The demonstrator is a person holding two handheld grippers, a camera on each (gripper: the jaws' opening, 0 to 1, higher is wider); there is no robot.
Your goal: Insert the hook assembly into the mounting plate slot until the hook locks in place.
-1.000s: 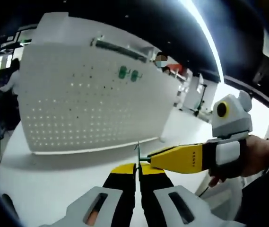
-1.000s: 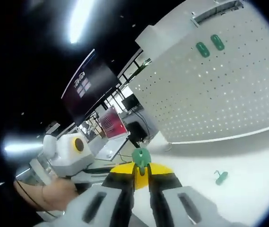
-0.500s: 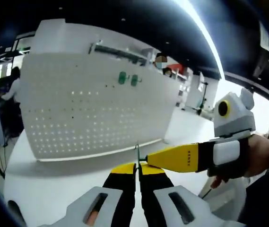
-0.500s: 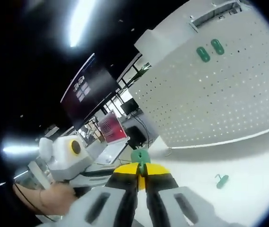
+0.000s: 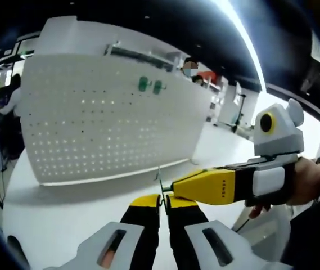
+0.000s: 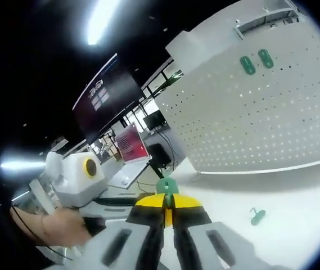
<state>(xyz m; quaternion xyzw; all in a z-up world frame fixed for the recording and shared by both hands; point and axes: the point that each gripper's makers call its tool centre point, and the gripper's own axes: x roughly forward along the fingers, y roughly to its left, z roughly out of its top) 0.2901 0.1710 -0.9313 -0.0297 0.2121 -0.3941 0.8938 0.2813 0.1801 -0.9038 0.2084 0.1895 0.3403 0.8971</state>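
Left gripper (image 5: 161,198) clenching a thin metal hook wire (image 5: 160,181); right gripper (image 6: 168,201) gripping a green plastic hook piece (image 6: 167,186). White perforated pegboard panel (image 5: 109,129) standing beyond.

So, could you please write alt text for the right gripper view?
The right gripper holds a green hook between its shut fingers, facing a white pegboard that already carries two green hooks. Another green hook lies on the white table; the left gripper is at lower left.
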